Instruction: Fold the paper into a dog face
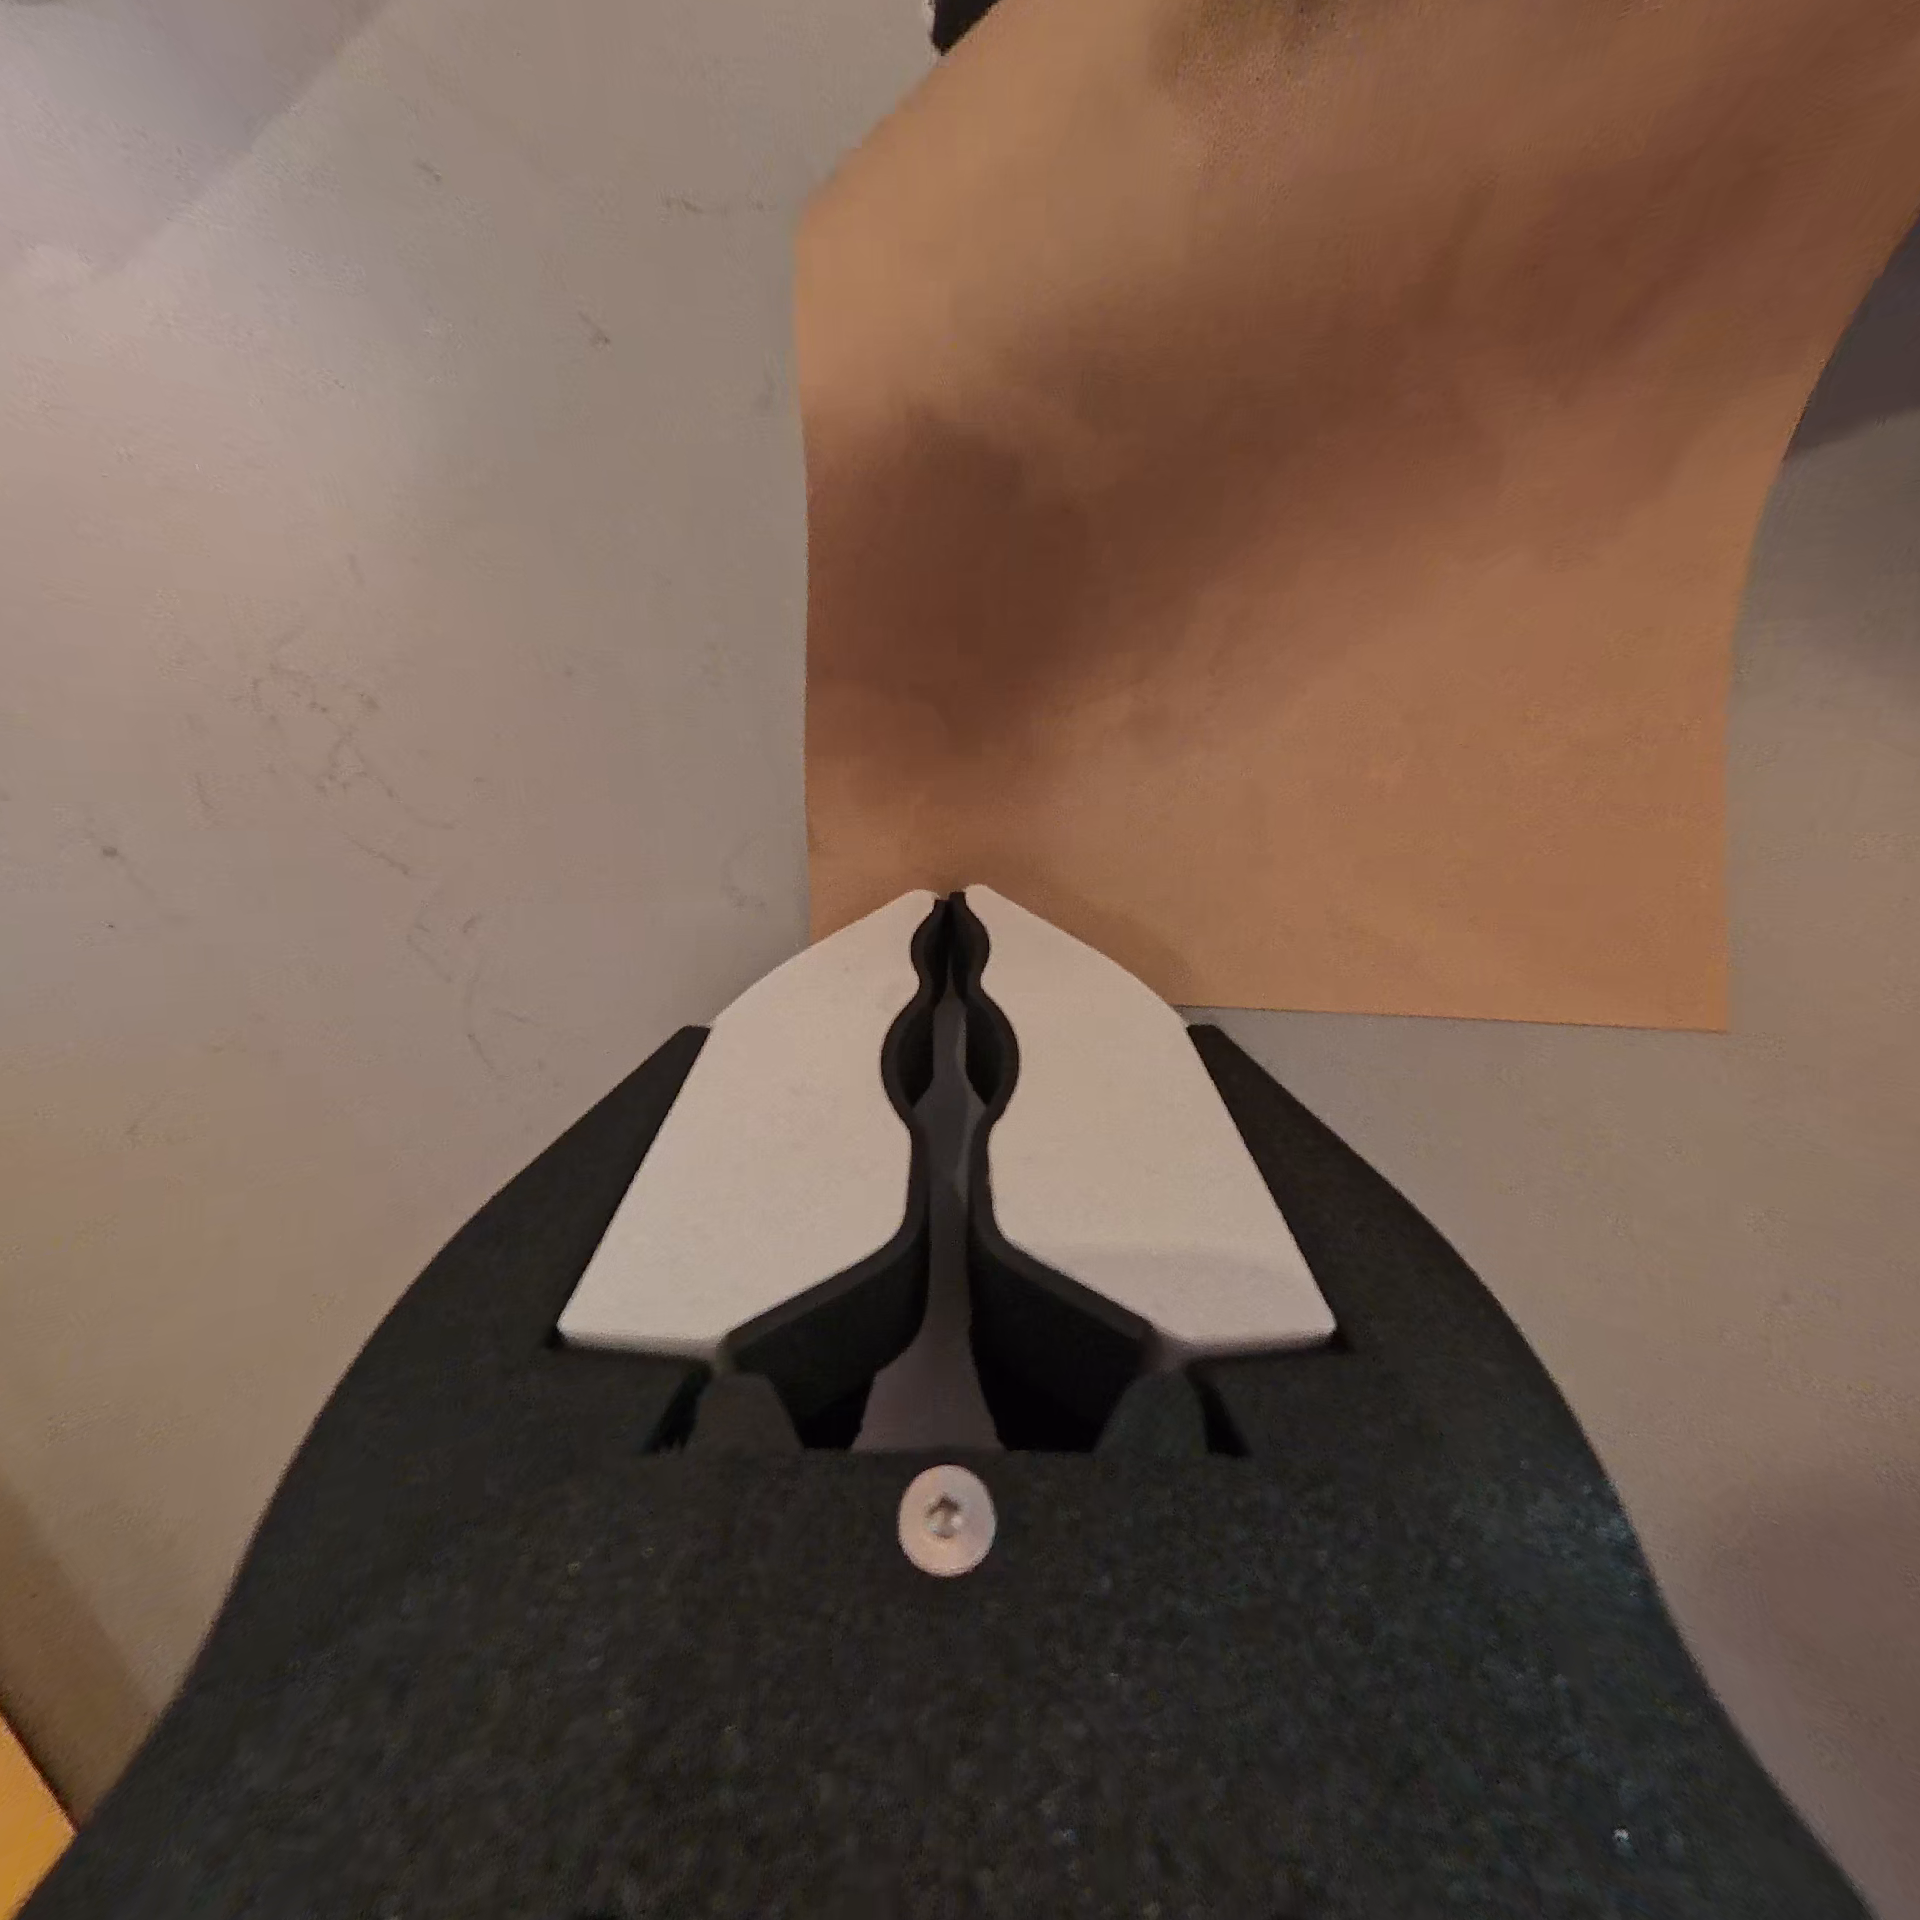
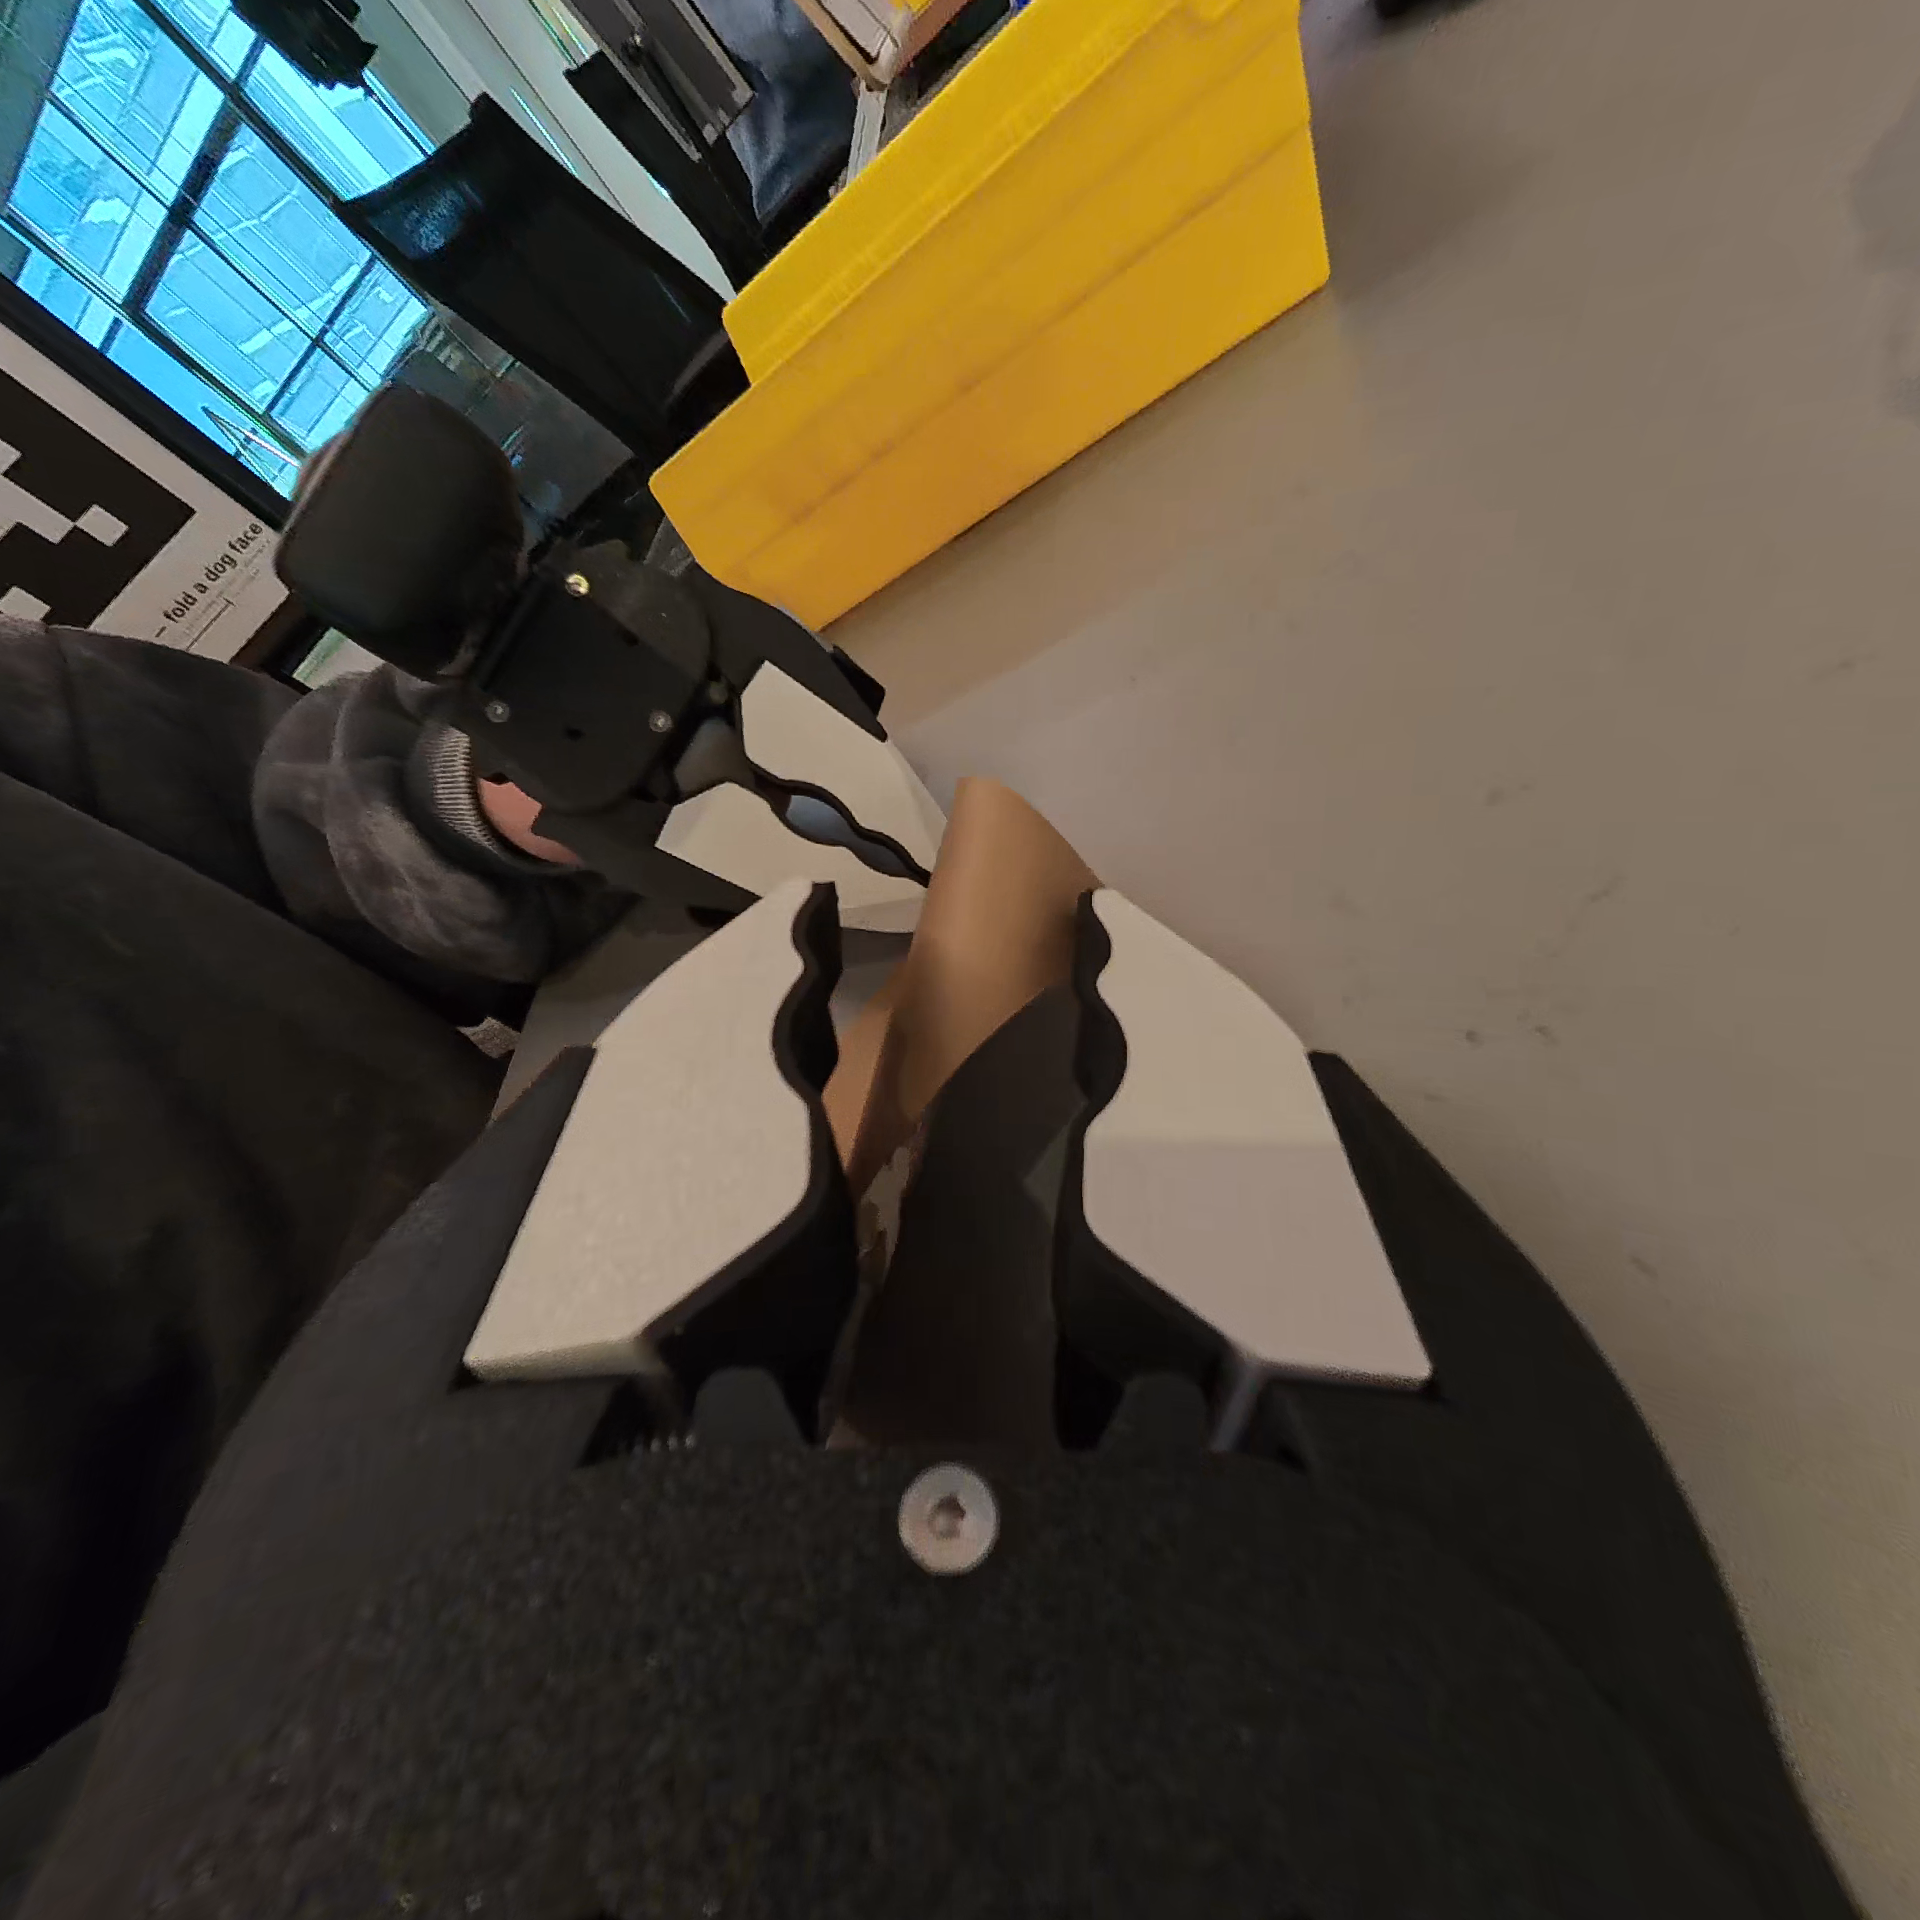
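Observation:
The tan paper [image 1: 1299,540] is partly lifted off the grey table [image 1: 364,623]; its far part curves upward. My left gripper [image 1: 954,896] is shut, its tips pinching the paper's near edge close to the left corner. In the right wrist view the paper [image 2: 997,862] stands curled between my right gripper's [image 2: 954,899] fingers, which are apart and open around it. The left gripper [image 2: 920,876] shows there too, shut at the paper's edge just beyond my right fingertips.
A yellow bin [image 2: 1018,343] stands on the table [image 2: 1507,727] behind the grippers. A person's dark sleeve [image 2: 364,831] and body fill the left side. A black-and-white marker board [image 2: 62,520] stands at the far left. A yellow object's corner [image 1: 21,1766] shows at the lower left. Some 11 cm of space lies between my two pairs of fingers.

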Available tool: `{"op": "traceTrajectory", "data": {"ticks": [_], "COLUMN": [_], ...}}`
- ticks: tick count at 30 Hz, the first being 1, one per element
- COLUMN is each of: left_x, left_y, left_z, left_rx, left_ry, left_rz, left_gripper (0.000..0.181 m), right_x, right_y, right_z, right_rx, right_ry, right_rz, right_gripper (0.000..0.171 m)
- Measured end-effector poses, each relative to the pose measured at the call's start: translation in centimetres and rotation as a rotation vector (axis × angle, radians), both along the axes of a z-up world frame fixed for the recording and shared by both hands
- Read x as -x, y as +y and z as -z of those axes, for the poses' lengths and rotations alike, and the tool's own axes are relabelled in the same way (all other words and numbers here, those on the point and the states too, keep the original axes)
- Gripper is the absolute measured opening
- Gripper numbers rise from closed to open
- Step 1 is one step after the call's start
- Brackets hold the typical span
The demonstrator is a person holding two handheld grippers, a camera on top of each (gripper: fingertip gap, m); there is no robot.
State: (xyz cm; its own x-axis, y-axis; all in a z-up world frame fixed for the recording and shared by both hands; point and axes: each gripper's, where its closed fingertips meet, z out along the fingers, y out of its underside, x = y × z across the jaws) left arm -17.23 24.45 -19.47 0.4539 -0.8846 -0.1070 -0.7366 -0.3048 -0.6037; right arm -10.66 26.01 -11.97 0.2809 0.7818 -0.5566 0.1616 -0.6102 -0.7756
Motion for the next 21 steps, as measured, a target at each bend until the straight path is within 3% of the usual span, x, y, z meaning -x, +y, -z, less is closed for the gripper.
{"op": "traceTrajectory", "data": {"ticks": [9, 15, 18, 21], "left_x": [0.0, 0.0, 0.0, 0.0], "left_y": [0.0, 0.0, 0.0, 0.0], "left_z": [0.0, 0.0, 0.0, 0.0], "left_rx": [0.001, -0.001, -0.001, 0.001], "left_ry": [-0.003, -0.004, -0.005, -0.006], "left_rz": [0.001, 0.002, 0.003, 0.002], "left_gripper": [0.000, 0.000, 0.000, 0.000], "right_x": [0.3, -3.2, -4.2, -5.5], "right_y": [-0.3, 3.7, 3.9, 4.5], "right_z": [-2.0, 1.2, 2.2, 5.1], "right_rx": [0.060, -0.036, -0.123, -0.135], "right_ry": [0.194, -0.121, -0.312, -0.568], "right_rz": [-0.025, 0.253, 0.272, 0.276], "right_gripper": [0.044, 0.047, 0.044, 0.052]}}
